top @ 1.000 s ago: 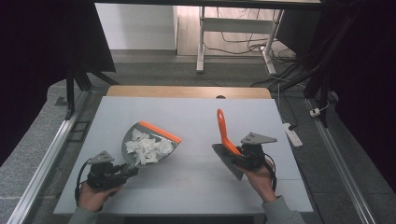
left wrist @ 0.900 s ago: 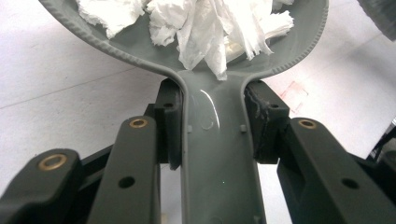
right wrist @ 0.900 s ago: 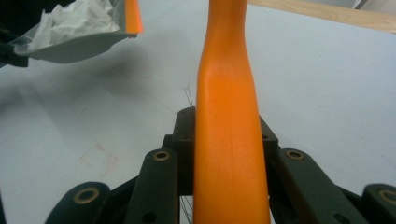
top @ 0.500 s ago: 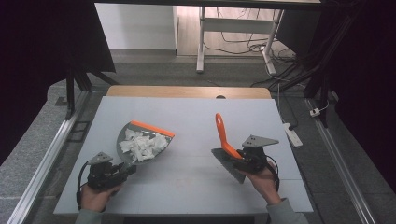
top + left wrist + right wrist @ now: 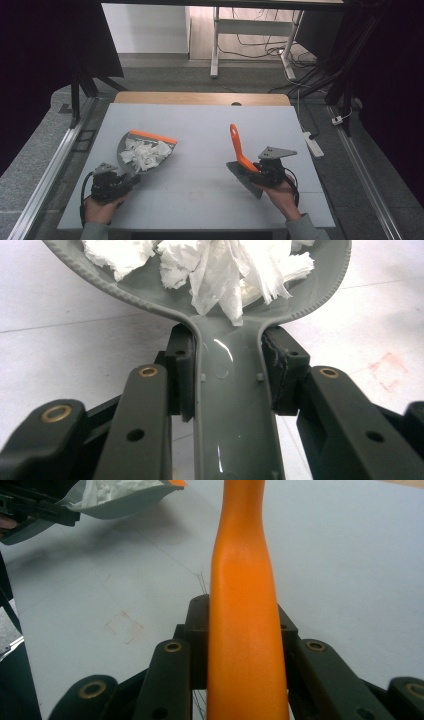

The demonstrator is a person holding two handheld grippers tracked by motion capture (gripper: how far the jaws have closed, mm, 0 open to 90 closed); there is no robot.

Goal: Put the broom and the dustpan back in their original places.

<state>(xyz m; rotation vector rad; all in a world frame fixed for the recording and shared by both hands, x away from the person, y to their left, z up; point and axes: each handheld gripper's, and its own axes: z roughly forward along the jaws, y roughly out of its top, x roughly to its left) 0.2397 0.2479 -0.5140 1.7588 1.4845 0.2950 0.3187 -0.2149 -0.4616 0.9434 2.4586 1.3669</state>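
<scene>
A grey dustpan (image 5: 125,146) with an orange front lip holds a heap of torn white paper (image 5: 147,154) over the left of the table. My left gripper (image 5: 122,180) is shut on its handle (image 5: 232,405), with both pads (image 5: 181,375) pressed against the sides just behind the paper (image 5: 220,265). At the right, my right gripper (image 5: 255,172) is shut on a brush whose orange handle (image 5: 236,145) rises up and away and whose grey bristles (image 5: 245,180) point down at the table. In the right gripper view the handle (image 5: 242,605) runs up between the jaws, with the dustpan (image 5: 125,502) at the far left.
The white tabletop (image 5: 200,130) ends in a wooden strip at the back. A faint red square (image 5: 125,626) is marked on it. A white power strip (image 5: 312,144) lies on the floor by the right edge. A metal rail runs along the left side.
The dustpan has swung a little to the left with the paper still in it. The brush and the right hand have hardly moved.
</scene>
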